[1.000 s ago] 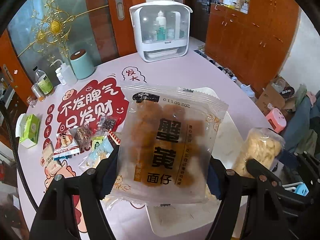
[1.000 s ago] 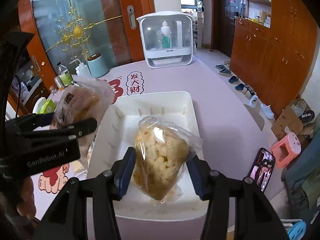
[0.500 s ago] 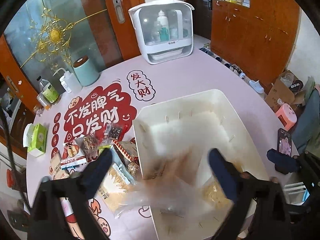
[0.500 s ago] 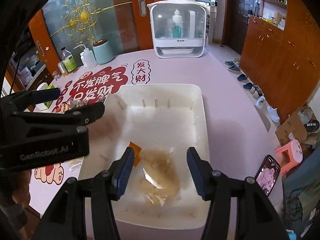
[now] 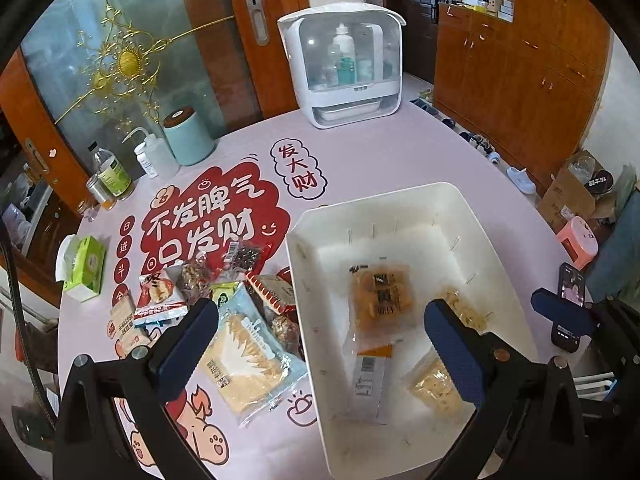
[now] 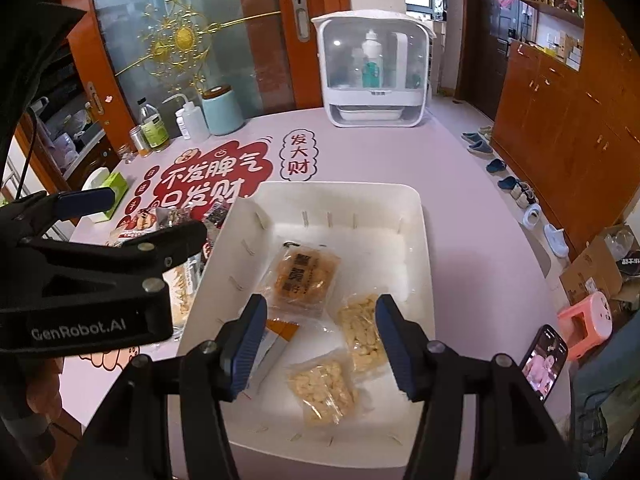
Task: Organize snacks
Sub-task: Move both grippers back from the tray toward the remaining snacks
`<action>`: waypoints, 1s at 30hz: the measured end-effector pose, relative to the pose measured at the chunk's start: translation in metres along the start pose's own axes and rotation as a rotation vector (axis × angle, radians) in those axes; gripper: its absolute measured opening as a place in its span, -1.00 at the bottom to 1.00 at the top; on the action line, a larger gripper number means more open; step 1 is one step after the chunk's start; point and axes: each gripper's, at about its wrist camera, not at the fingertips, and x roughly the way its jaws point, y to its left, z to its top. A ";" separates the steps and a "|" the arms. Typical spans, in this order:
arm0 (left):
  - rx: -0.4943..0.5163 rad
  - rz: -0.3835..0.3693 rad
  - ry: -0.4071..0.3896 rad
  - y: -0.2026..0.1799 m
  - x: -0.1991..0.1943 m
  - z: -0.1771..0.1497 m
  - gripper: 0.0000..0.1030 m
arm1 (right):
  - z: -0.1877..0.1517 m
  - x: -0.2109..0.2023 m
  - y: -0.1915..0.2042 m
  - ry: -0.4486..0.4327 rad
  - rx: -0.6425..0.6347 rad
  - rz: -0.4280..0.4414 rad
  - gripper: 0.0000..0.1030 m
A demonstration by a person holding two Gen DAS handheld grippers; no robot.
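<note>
A white bin point(image 5: 384, 200) point(image 6: 424, 240) sits on the pink table. In it lie an orange crab-roe snack pack point(image 5: 380, 294) point(image 6: 304, 274), two clear bags of pale puffs point(image 6: 362, 336) point(image 6: 324, 392) and a flat orange-white sachet point(image 5: 370, 376) point(image 6: 280, 330). A pile of loose snack packs point(image 5: 240, 340) lies left of the bin. My left gripper point(image 5: 320, 344) is open and empty above the bin's left wall. My right gripper point(image 6: 320, 340) is open and empty above the bin's near half.
A white cabinet with bottles point(image 5: 344, 68) stands at the far side. A teal canister point(image 5: 188, 136), bottles point(image 5: 114, 176) and a green tissue box point(image 5: 84, 268) are at the far left. A phone point(image 6: 542, 362) lies at the right table edge.
Both grippers opened and dropped their loads into the bin: the left let go of the crab-roe pack, the right of a puff bag. Both grippers rose higher.
</note>
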 end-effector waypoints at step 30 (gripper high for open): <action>-0.168 0.035 -0.013 0.142 -0.046 -0.071 0.99 | 0.001 -0.011 0.116 -0.047 -0.050 0.020 0.11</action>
